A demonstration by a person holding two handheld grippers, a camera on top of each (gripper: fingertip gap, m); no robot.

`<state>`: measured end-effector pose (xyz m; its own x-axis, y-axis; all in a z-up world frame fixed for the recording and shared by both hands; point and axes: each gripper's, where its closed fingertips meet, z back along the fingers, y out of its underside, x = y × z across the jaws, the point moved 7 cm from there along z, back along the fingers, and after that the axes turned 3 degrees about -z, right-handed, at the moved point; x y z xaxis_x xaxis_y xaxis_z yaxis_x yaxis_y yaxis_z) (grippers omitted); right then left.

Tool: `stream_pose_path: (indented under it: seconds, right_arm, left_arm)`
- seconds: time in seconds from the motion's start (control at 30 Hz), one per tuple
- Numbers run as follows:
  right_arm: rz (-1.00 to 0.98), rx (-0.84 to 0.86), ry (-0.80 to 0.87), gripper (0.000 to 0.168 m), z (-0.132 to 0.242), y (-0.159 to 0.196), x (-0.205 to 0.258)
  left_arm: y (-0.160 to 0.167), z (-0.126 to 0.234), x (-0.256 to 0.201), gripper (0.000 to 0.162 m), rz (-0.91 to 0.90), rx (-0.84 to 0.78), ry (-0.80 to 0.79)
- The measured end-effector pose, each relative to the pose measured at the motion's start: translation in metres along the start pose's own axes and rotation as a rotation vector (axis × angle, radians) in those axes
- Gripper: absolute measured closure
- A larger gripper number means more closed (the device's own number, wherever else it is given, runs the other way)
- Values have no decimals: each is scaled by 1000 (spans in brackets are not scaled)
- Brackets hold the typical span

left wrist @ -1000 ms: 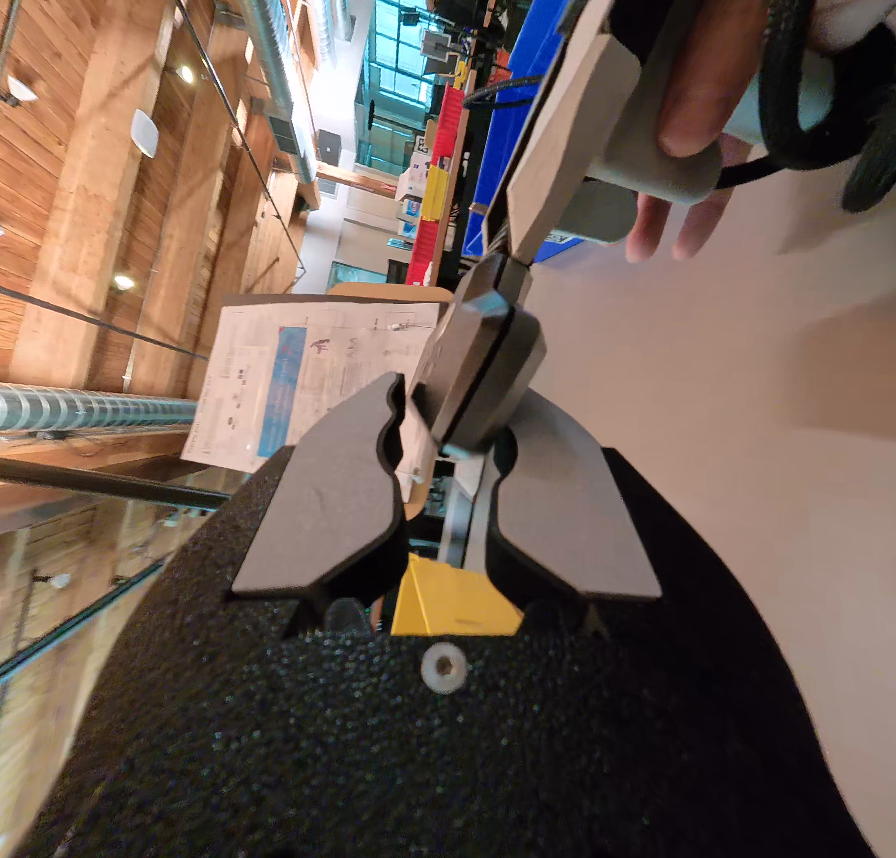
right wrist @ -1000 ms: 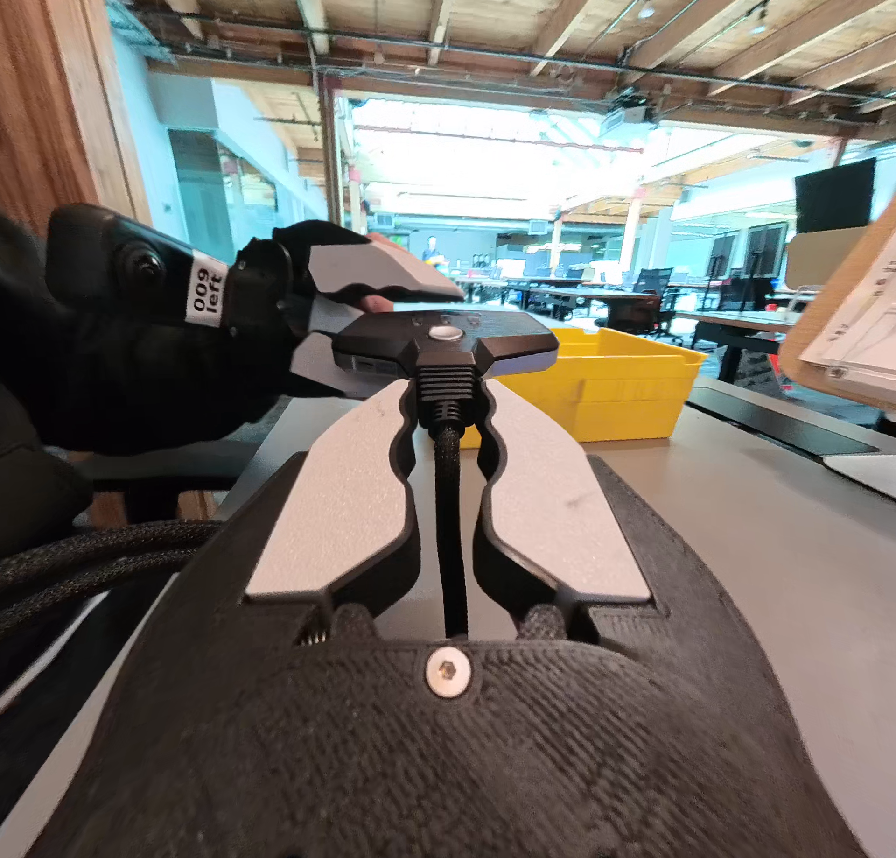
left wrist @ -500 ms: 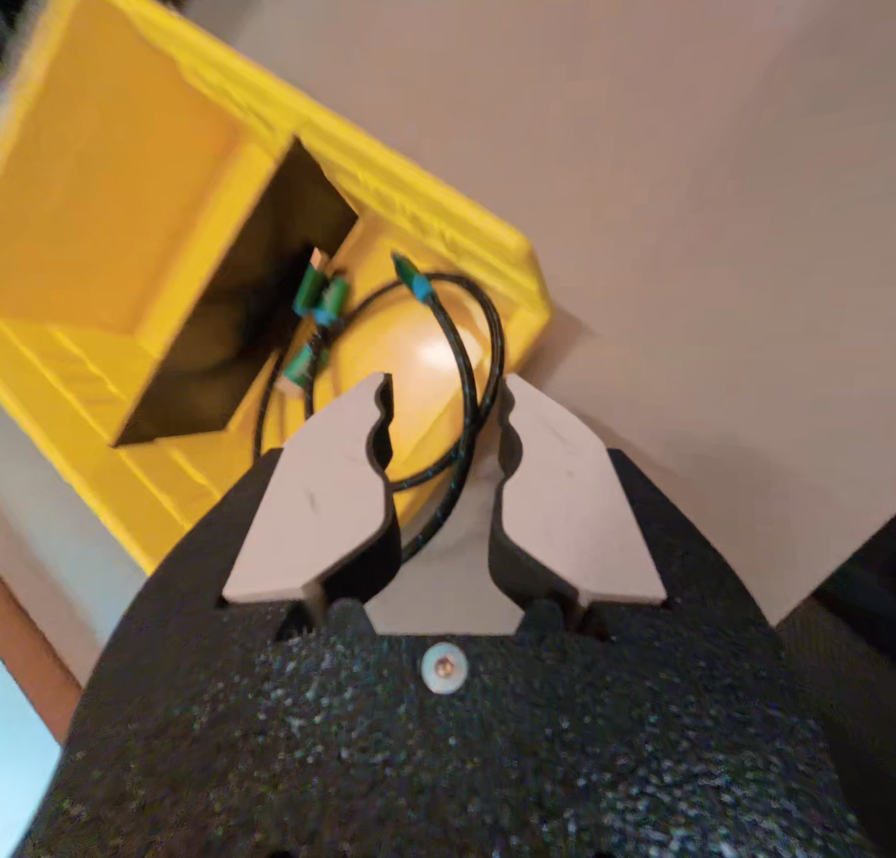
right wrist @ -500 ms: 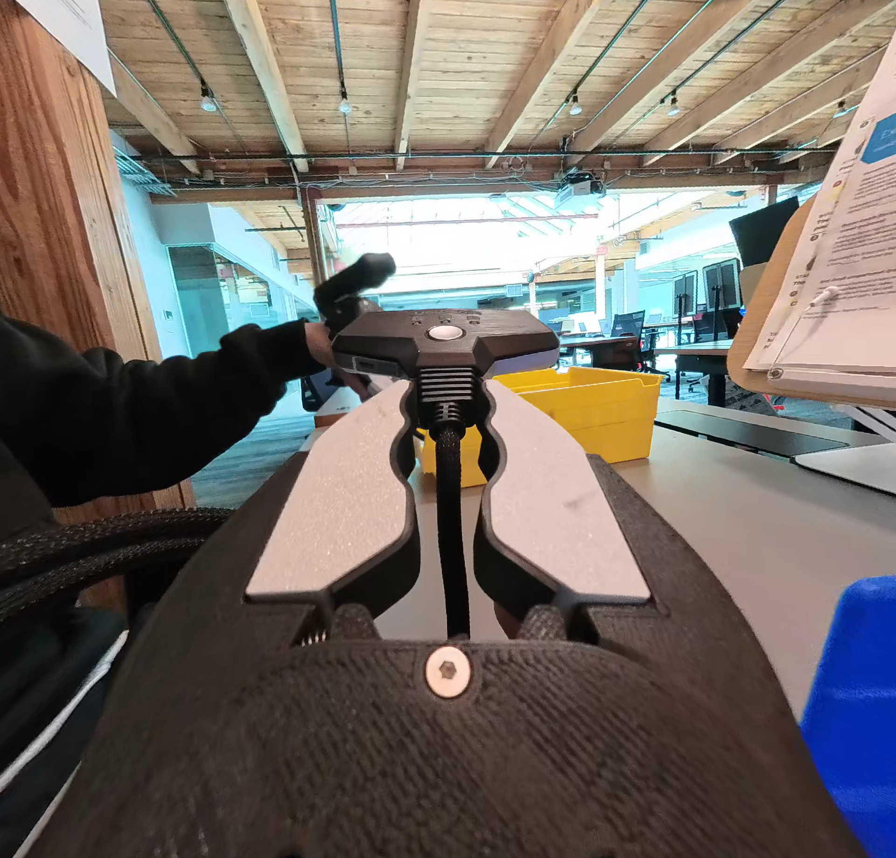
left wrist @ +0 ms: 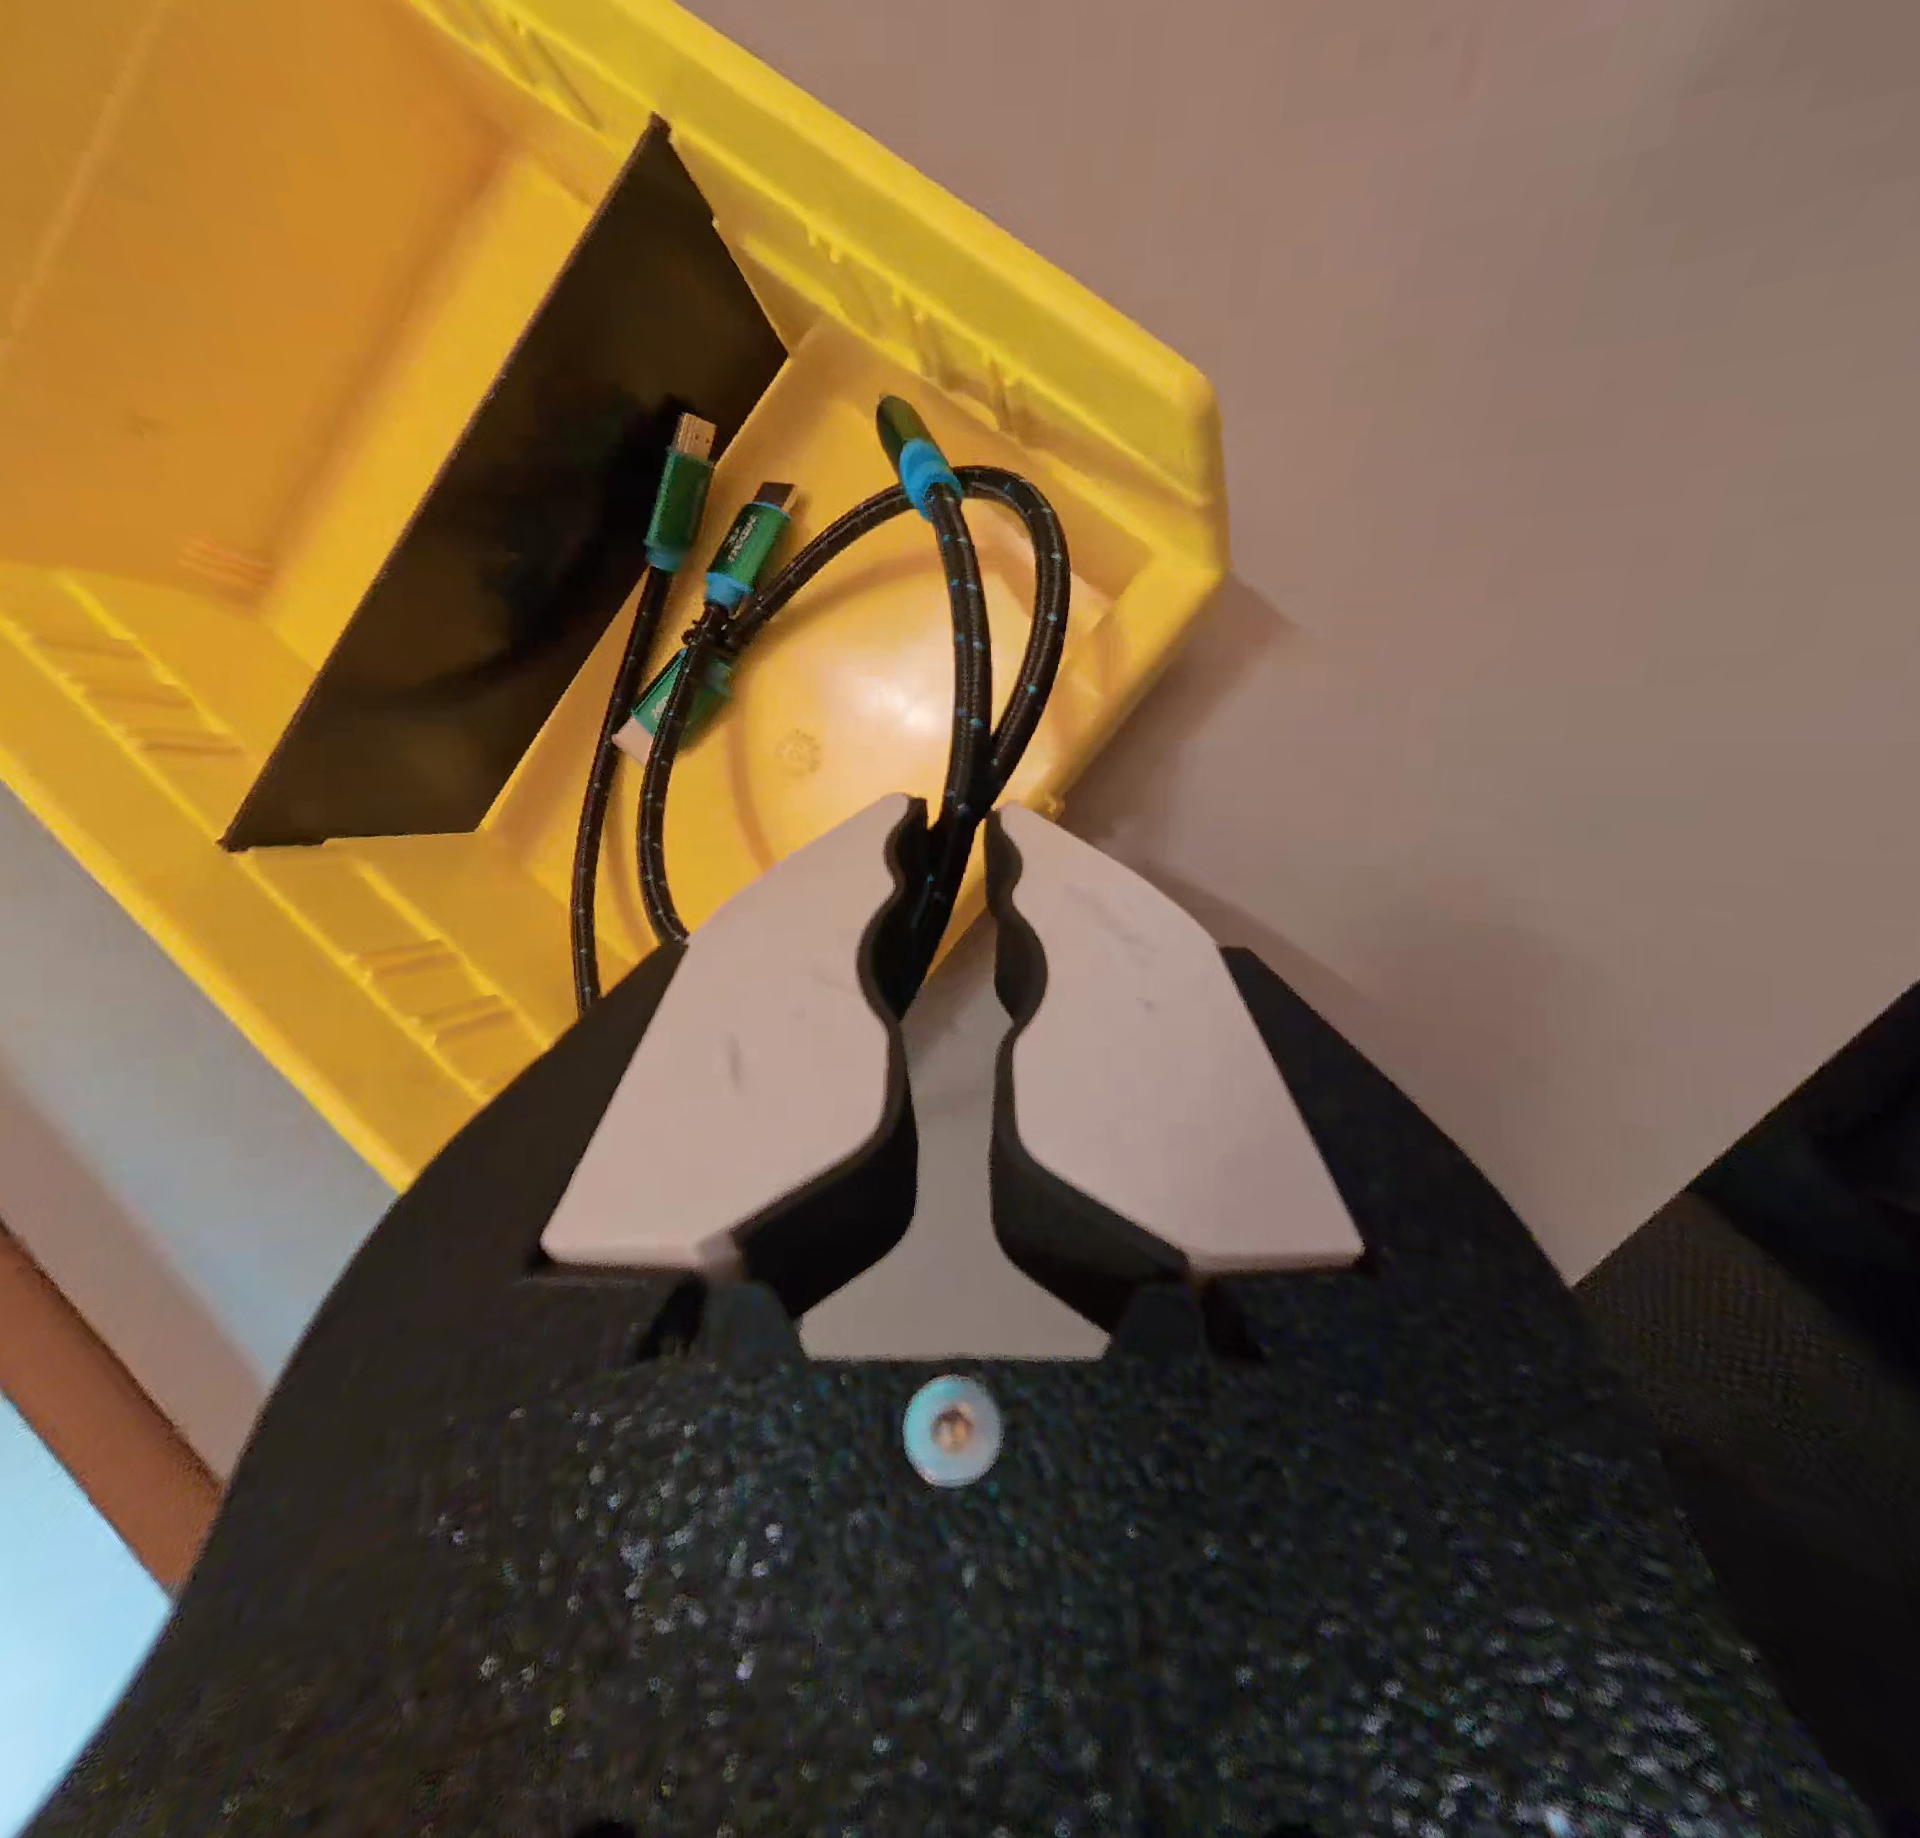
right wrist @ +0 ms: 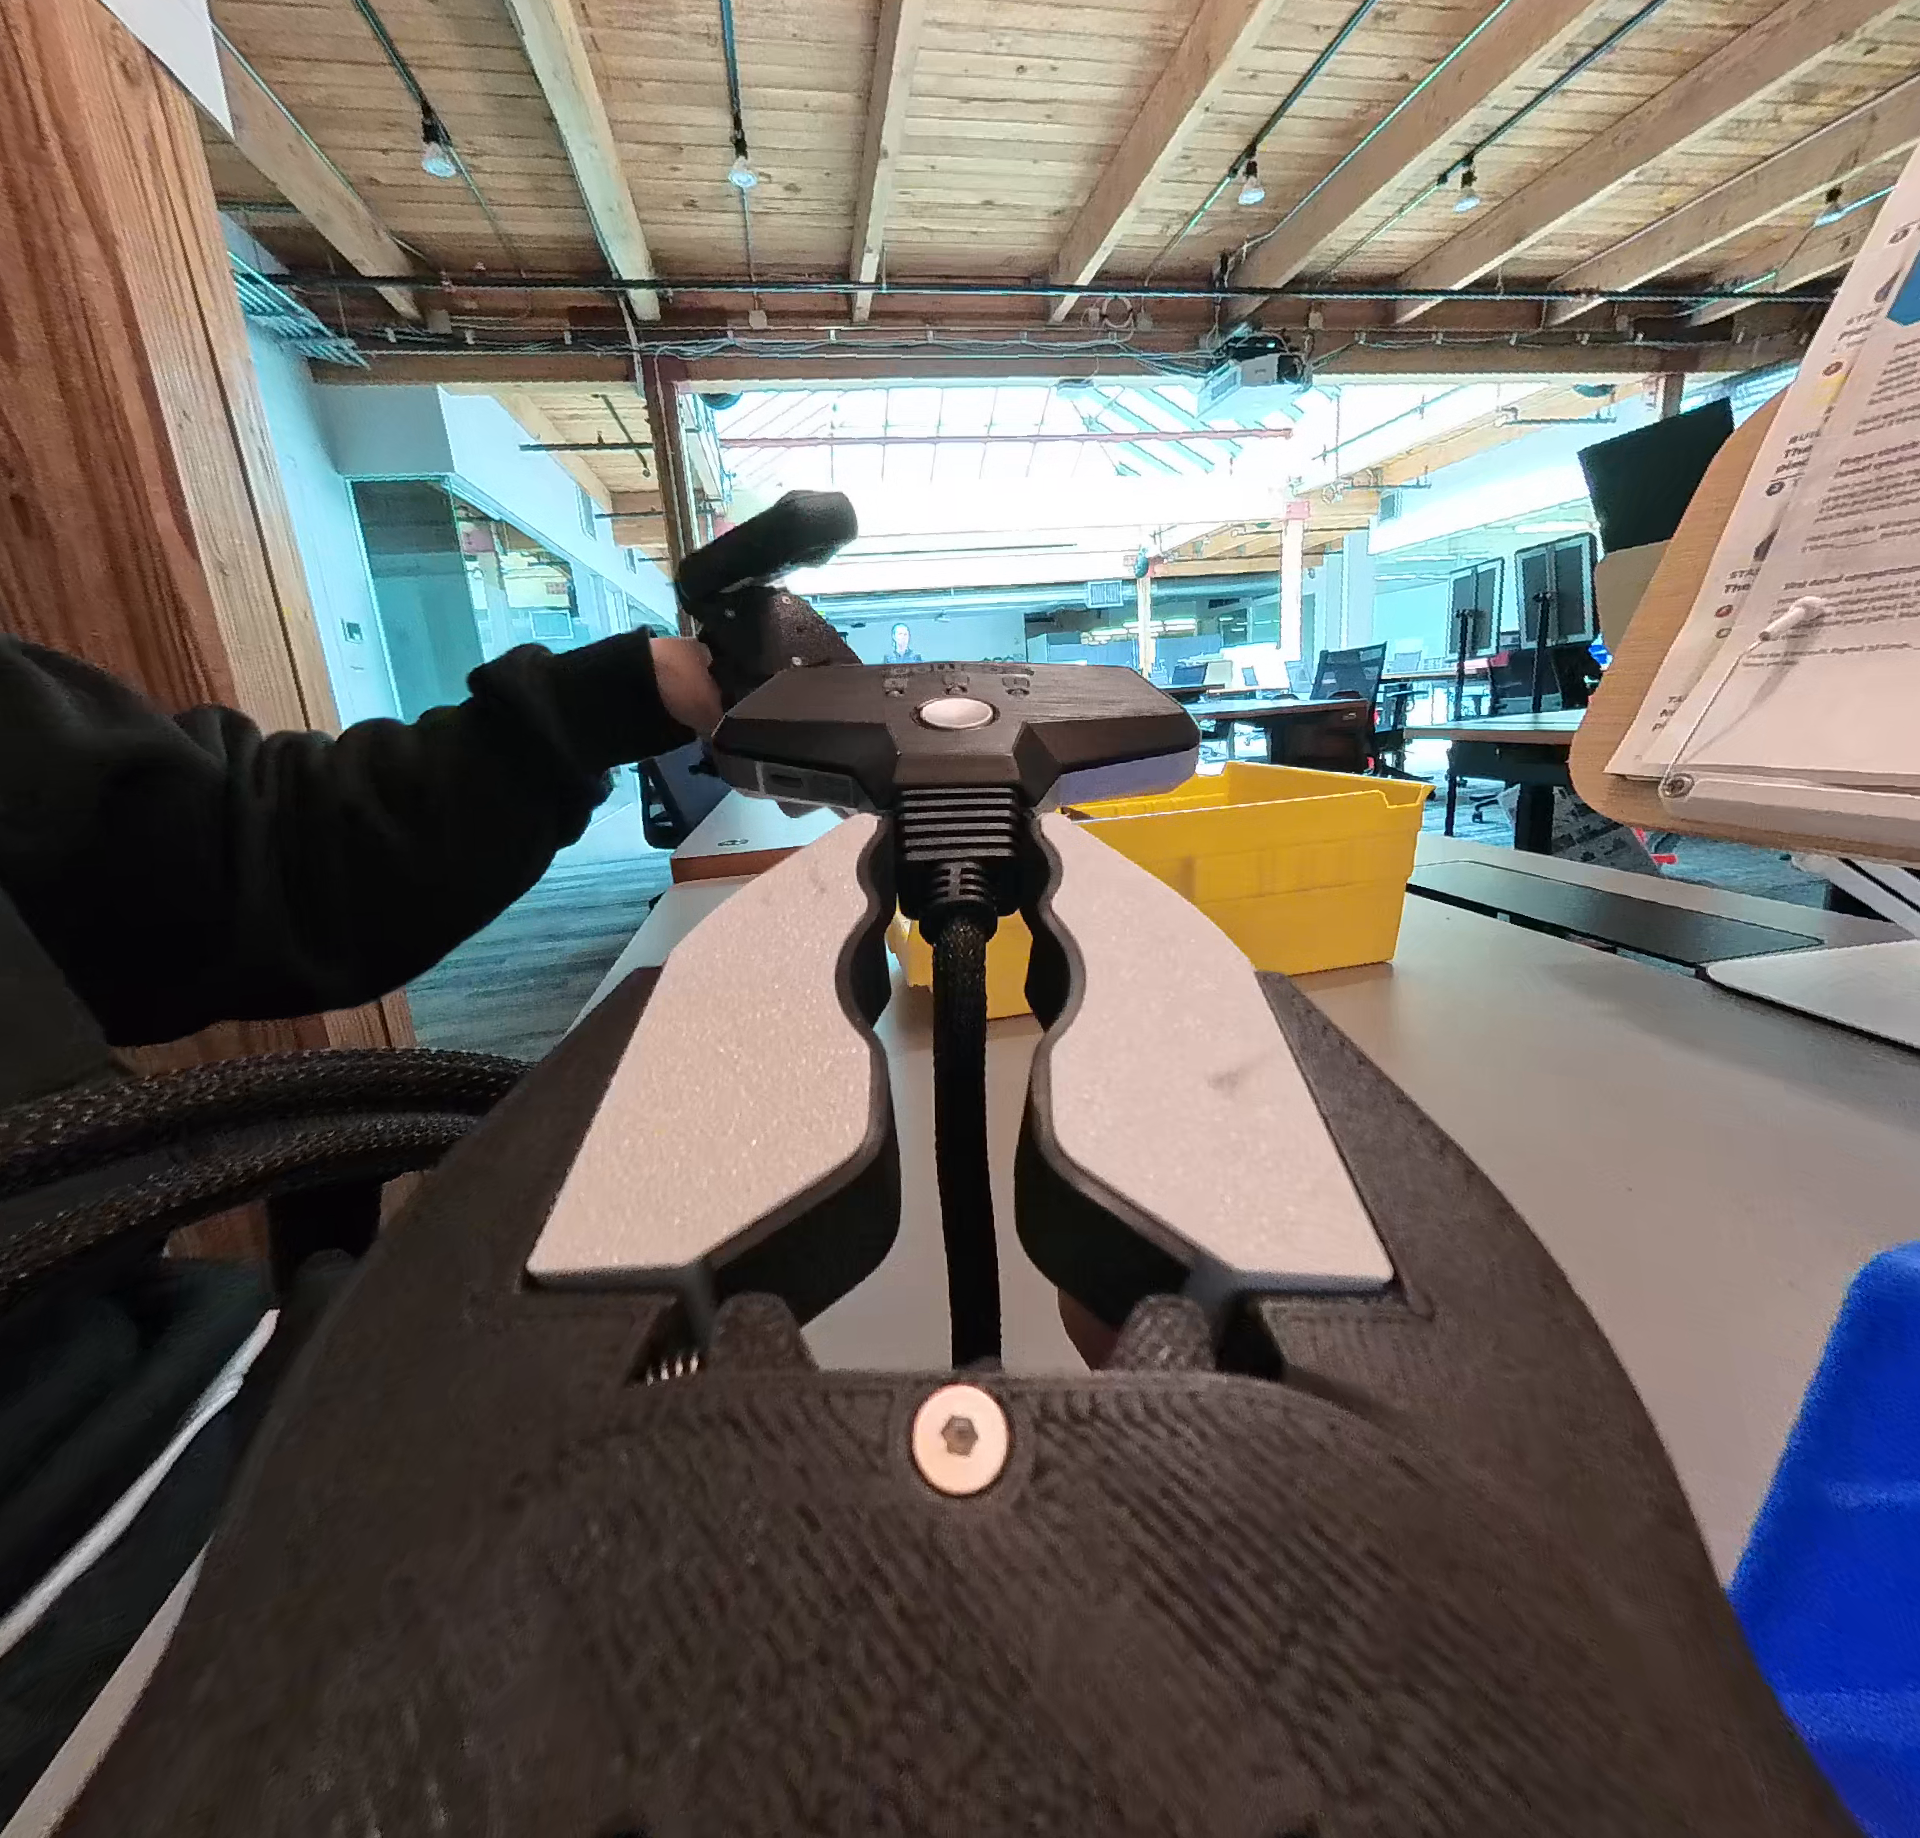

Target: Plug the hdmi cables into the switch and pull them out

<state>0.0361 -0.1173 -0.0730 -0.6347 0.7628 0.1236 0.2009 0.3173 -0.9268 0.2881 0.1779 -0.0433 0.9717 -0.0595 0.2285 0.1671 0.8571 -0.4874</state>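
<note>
Right tool (right wrist: 958, 858) is clamped on the ribbed strain relief of the flat black plastic HDMI switch (right wrist: 956, 723), whose own braided black pigtail (right wrist: 964, 1113) runs back between the fingers toward the tool body; the switch is held level above the grey worktop (right wrist: 1558, 1082), one port slot showing on its face to the left of the tool. Left tool (left wrist: 943, 812) hangs above the yellow plastic bin (left wrist: 997, 323), pointing down into it, fingers near together with a narrow gap left. A loop of black braided HDMI cable with blue flecks (left wrist: 966, 645) runs up out of that gap; whether the fingers pinch it or merely straddle it, cannot tell. Ahead of the left tool lie the green metal plugs (left wrist: 675, 510), all loose in the bin beside a black divider (left wrist: 540, 583), none in the switch. Judgement: step in hand is fetching the first cable. Do it well by gripping the green plug shell close behind the connector rather than mid-cable, so the plug does not swing; lift clear of the other cable's loops, which cross and could drag along. Keep the switch steady and level for the insertion.
</note>
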Motion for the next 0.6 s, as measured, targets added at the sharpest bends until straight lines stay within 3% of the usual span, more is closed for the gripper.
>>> stream_pose_path:
  seconds: [0.03,0.13,0.6]
  right_arm:
    - [0,0,-2,146,0,0,0]
    - [3,3,-7,146,0,0,1]
    - [11,26,-15,146,-1,2,2]
  left_arm:
    - [1,0,0,153,12,-15,25]
    - [9,-4,1,153,66,-21,114]
    - [15,-6,3,151,126,14,144]
